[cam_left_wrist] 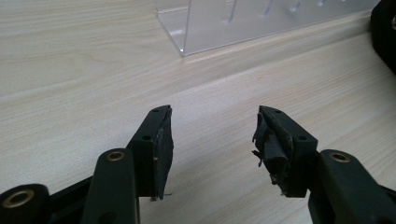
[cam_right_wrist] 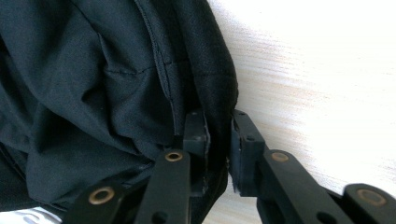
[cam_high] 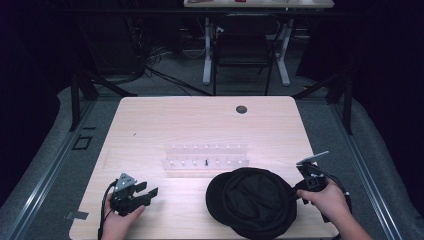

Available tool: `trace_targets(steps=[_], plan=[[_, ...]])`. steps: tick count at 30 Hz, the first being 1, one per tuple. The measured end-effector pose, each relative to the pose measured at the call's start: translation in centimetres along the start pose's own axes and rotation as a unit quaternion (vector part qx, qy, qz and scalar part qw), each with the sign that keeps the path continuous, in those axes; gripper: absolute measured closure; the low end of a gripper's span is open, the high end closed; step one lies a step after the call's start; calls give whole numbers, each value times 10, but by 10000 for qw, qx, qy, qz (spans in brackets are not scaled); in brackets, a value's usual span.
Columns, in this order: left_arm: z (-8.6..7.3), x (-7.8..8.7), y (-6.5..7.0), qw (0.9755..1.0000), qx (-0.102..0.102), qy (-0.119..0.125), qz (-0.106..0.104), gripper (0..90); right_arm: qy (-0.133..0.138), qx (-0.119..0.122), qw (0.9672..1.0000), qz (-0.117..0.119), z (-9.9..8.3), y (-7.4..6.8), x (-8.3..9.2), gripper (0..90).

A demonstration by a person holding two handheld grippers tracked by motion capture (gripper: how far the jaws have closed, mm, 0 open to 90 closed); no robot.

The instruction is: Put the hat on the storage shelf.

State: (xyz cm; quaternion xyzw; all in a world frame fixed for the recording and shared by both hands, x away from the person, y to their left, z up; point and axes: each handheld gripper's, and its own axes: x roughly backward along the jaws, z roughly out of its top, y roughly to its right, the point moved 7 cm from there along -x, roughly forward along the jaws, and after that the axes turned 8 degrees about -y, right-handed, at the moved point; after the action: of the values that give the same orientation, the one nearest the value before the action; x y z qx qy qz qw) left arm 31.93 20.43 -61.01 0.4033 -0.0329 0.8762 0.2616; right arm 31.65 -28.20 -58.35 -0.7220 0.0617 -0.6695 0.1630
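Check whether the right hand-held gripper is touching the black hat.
Touching. The right gripper view shows the right hand-held gripper with both jaws clamped on the black hat's edge.

I see my left gripper (cam_high: 150,192), black with a small grey plate on top, brass-coloured screws on its black jaws, one torn black pad, my right gripper (cam_right_wrist: 218,135) black too, brass screws, grey plate, both hands bare, no sleeves

A lab: black curtains (cam_high: 30,75), floor cables (cam_high: 150,67), metal frame (cam_high: 75,95)
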Motion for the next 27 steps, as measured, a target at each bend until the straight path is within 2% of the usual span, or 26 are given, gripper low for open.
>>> trace_targets(steps=[3, 4, 9, 12, 13, 14, 16, 17, 19, 20, 22, 24, 27], plan=[[0, 0, 0, 10000, -4, -2, 3, 463, 59, -29, 10000, 3, 1, -1, -2, 822], [0, 0, 0, 10000, -4, -2, 3, 463, -16, 30, 10000, -5, 1, -1, -1, 827], [0, 0, 0, 10000, -4, -2, 4, 463, -64, 49, 10000, 27, 1, -2, -1, 850], [0, 0, 0, 10000, -2, -4, 4, 463, -104, 26, 9999, 119, 0, -1, 1, 862], [0, 0, 0, 10000, 3, -5, 5, 463, -22, -81, 9997, 237, 1, -3, 3, 871], [0, 0, 0, 10000, 2, -1, 7, 463, -9, -83, 9996, 262, 1, -2, 3, 871], [0, 0, 0, 10000, 0, 1, 11, 463, -59, -13, 9996, 281, -1, -2, 6, 873], [0, 0, 0, 10000, 2, -1, 11, 463, -46, -4, 9992, 402, -1, -3, 8, 874], [0, 0, 0, 10000, 6, -3, 10, 463, -68, 13, 9991, 429, -1, -3, 9, 875], [0, 0, 0, 10000, 0, -15, 1, 464, -71, 31, 9986, 527, -2, -3, 12, 875], [0, 0, 0, 10000, 1, -18, 1, 464, 123, -70, 9975, 686, -1, -5, 15, 876], [0, 0, 0, 10000, 0, -7, 12, 464, 71, -26, 9979, 643, -2, -5, 19, 876], [0, 0, 0, 10000, -2, -8, 12, 464, 79, -12, 9971, 762, -2, -8, 24, 876]])
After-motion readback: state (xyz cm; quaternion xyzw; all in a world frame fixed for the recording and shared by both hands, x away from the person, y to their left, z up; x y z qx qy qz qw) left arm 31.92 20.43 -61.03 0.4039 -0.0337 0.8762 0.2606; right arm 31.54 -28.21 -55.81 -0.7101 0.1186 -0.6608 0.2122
